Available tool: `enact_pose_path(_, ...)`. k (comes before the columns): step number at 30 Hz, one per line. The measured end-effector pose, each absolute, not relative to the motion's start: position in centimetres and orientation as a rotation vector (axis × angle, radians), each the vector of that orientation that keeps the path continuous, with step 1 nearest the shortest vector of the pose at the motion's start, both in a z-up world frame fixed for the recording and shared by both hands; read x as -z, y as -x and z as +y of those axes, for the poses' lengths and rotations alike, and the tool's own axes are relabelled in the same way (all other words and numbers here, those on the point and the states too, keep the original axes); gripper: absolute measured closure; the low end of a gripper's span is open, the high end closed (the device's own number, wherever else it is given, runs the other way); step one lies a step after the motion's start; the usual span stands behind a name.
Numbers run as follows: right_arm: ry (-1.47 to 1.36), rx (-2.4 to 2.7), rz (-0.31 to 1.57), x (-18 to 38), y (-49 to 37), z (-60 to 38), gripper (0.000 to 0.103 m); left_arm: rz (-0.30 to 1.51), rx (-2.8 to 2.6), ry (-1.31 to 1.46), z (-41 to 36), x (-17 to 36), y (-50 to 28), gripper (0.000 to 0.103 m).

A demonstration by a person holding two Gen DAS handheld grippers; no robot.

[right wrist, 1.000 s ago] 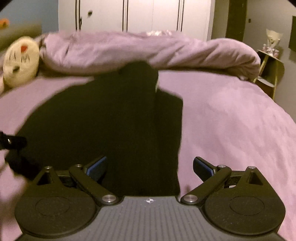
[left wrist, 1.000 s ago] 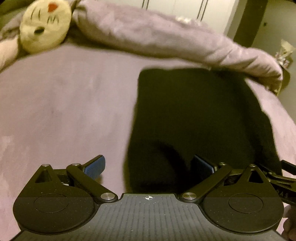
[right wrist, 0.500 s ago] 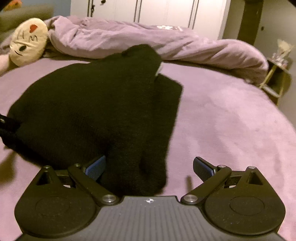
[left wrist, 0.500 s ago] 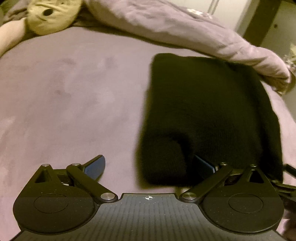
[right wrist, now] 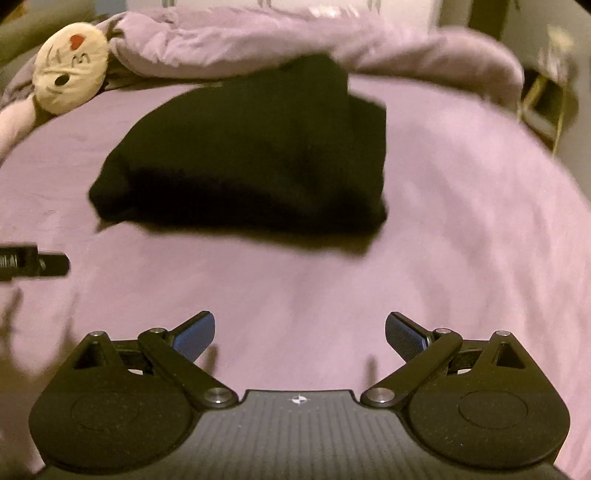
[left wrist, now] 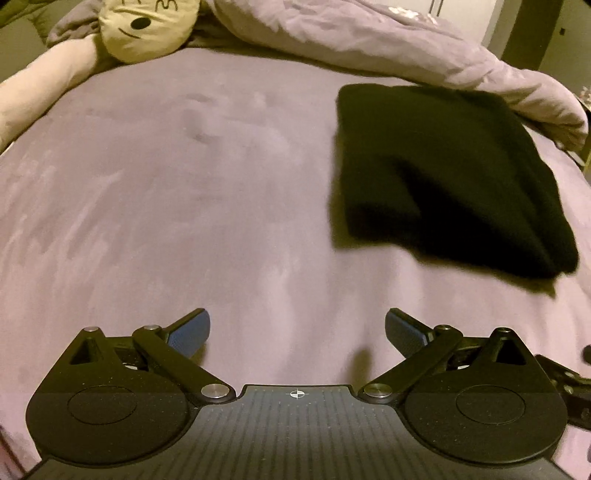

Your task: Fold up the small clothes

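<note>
— Purple bedsheet [left wrist: 184, 206] was all we had under us, wide and smooth, with the bunched-up duvet [left wrist: 388, 48] heaped along the far edge.

— And we saw the round plush toy [left wrist: 147, 26] up by the far left corner, its face tipped sideways, half tucked against that duvet.

— Right. Our black garment [left wrist: 443, 177] lay on the sheet as a thick folded bundle, its far edge just under the duvet's hem.

— From the right wrist camera we had it straight ahead, black garment [right wrist: 251, 158] lying flat, its near edge blurred. From the left wrist camera it sat off to the right.

— We held the left gripper [left wrist: 297, 334] over bare sheet, well short of the bundle, its blue fingertips [left wrist: 190, 332] spread wide with nothing between them.

— Same for us on the other side: the right gripper [right wrist: 299, 334] hung over bare sheet, fingers wide apart, empty, the bundle's near edge well apart from the tips.

— We also caught a black piece of the left gripper's body poking in at the left edge of the right camera's view, beside the bundle's near left corner but not touching it.

— And wardrobe doors [right wrist: 258, 3] behind the bed, too blurred for us to make out more.
</note>
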State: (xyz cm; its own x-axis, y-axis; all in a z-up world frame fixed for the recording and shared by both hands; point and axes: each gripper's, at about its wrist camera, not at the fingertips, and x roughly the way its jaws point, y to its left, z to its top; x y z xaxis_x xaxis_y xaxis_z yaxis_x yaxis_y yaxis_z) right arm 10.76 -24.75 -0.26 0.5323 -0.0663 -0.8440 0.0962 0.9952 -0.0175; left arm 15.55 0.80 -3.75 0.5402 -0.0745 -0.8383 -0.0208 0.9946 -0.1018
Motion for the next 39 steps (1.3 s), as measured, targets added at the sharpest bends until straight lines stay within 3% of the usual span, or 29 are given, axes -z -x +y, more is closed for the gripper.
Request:
enact_pose_path(6, -0.155, 0.128, 1.124, -0.2, -9.5, -24.0, 0.004, 1.015, 0.041, 0.121, 1.9, 2.4, -13.7, 0.0)
enact_pose_path(13, -0.121, 0.133, 1.041, -2.2, -8.0, -23.3, 0.004, 1.012, 0.015, 0.089, 1.8, 1.1, -13.4, 0.0)
enact_pose_path(39, -0.074, 0.14, 1.015, -2.7, -9.0, -23.0, 0.004, 1.038, 0.141, -0.026, -2.2, 1.5, -13.1, 0.0)
